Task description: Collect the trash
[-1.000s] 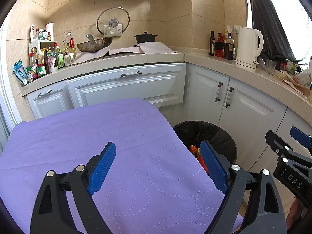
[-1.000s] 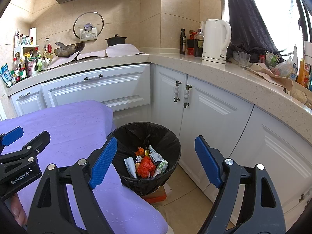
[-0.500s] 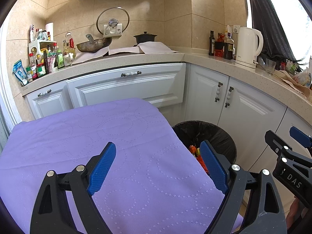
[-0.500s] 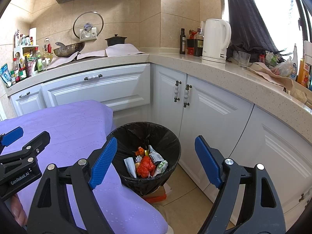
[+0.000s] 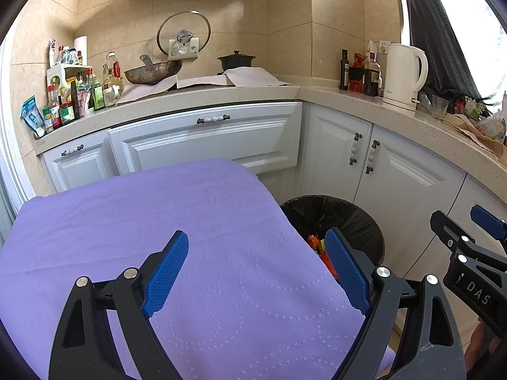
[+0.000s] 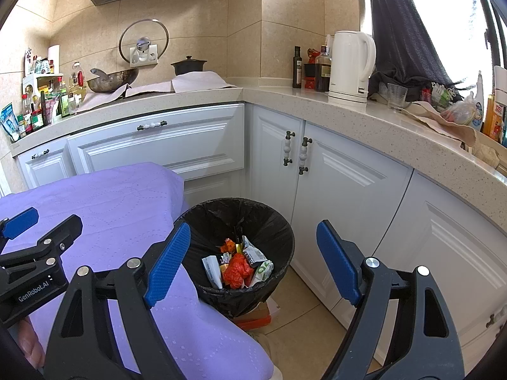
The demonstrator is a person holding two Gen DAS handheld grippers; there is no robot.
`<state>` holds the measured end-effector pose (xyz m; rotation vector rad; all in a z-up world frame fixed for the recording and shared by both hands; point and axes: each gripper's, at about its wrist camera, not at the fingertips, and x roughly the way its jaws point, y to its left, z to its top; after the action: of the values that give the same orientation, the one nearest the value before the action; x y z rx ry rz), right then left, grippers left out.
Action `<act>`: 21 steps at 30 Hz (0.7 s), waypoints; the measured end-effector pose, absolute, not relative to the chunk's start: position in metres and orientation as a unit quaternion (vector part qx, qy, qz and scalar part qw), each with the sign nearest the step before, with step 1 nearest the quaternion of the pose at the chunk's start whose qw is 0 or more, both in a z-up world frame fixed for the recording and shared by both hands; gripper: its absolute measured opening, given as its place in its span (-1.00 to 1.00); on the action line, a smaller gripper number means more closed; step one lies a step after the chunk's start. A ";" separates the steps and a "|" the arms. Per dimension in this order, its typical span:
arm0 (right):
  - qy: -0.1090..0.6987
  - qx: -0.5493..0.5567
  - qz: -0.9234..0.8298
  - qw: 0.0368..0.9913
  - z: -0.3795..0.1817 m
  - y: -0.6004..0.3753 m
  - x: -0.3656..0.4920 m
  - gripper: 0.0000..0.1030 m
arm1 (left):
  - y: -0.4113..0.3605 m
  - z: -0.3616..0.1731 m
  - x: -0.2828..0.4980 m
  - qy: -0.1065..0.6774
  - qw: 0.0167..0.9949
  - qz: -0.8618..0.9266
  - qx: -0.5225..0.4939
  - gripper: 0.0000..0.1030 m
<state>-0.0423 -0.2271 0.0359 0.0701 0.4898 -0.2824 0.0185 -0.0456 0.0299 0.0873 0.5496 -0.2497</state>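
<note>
Hovering wide open, empty: right tool [image 6: 253, 261] above trash [image 6: 238, 263] in bin [image 6: 279, 221]; left tool [image 5: 256, 269] over purple tabletop [image 5: 126, 209].

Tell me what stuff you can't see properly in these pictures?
- Trash bin, left wrist view: the purple tablecloth and the left gripper cover most of the trash inside.
- Box under the bin, right wrist view: mostly hidden by the bin.
- Labels on the spice bottles, right wrist view: too small to read.
- Hand holding the left gripper, right wrist view: cut off at the edge.
</note>
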 end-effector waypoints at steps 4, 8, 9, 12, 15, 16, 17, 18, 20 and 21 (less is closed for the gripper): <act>0.241 0.034 -0.139 0.960 0.036 -0.227 -0.043 0.55 | -0.046 0.030 0.018 0.269 0.954 -0.122 0.044 0.66; 0.241 0.035 -0.139 0.960 0.036 -0.227 -0.043 0.55 | -0.045 0.030 0.017 0.267 0.955 -0.120 0.043 0.66; 0.241 0.035 -0.139 0.960 0.036 -0.227 -0.042 0.55 | -0.045 0.030 0.016 0.266 0.956 -0.119 0.042 0.66; 0.241 0.035 -0.140 0.960 0.036 -0.226 -0.042 0.55 | -0.045 0.032 0.015 0.263 0.956 -0.119 0.042 0.66; 0.241 0.035 -0.140 0.960 0.036 -0.227 -0.042 0.55 | -0.045 0.032 0.015 0.263 0.957 -0.119 0.040 0.66; 0.241 0.035 -0.139 0.960 0.036 -0.227 -0.042 0.55 | -0.045 0.032 0.015 0.263 0.957 -0.119 0.041 0.66; 0.241 0.035 -0.139 0.960 0.036 -0.227 -0.042 0.55 | -0.046 0.033 0.016 0.263 0.957 -0.119 0.041 0.66; 0.241 0.035 -0.140 0.960 0.036 -0.227 -0.042 0.55 | -0.046 0.033 0.016 0.263 0.957 -0.119 0.040 0.66; 0.241 0.035 -0.139 0.960 0.036 -0.227 -0.042 0.55 | -0.046 0.033 0.016 0.261 0.957 -0.119 0.040 0.66; 0.241 0.035 -0.139 0.960 0.036 -0.227 -0.042 0.55 | -0.046 0.034 0.015 0.260 0.957 -0.119 0.041 0.66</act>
<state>-0.0424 -0.2272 0.0360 0.0709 0.4887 -0.2825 0.0152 -0.0462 0.0335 0.0831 0.5276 -0.2419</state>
